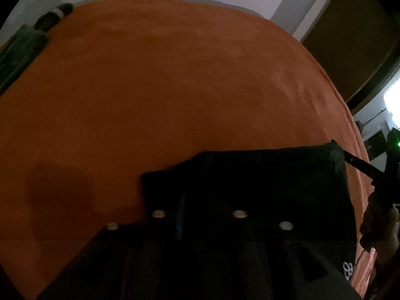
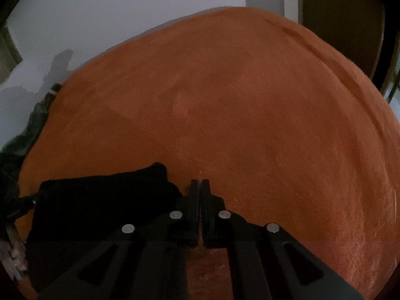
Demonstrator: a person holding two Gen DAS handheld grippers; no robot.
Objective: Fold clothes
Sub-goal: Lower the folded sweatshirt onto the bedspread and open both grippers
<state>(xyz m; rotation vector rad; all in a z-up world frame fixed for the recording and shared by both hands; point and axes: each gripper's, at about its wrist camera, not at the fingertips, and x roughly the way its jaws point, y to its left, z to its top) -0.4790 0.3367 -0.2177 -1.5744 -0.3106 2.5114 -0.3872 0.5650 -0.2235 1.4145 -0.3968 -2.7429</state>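
Observation:
A black folded garment [image 1: 250,175] lies flat on the orange bedspread [image 1: 175,87] near its front edge. My left gripper [image 1: 199,200] hangs low over the garment. Its fingers are almost lost against the dark cloth, but its linkage is spread wide, so it reads as open. In the right wrist view the same black garment [image 2: 100,200] sits at lower left. My right gripper [image 2: 200,182] is shut, its tips resting on the bedspread [image 2: 250,112] just right of the garment's edge, with nothing seen between them. It also shows as a dark bar, the right gripper [image 1: 362,170], at the garment's right corner.
A green cloth [image 1: 20,50] and a dark striped item [image 1: 57,12] lie along the bed's far left edge by the white wall. A person's hand [image 1: 375,220] is at the right. A wooden door [image 1: 350,37] stands beyond the bed's right side.

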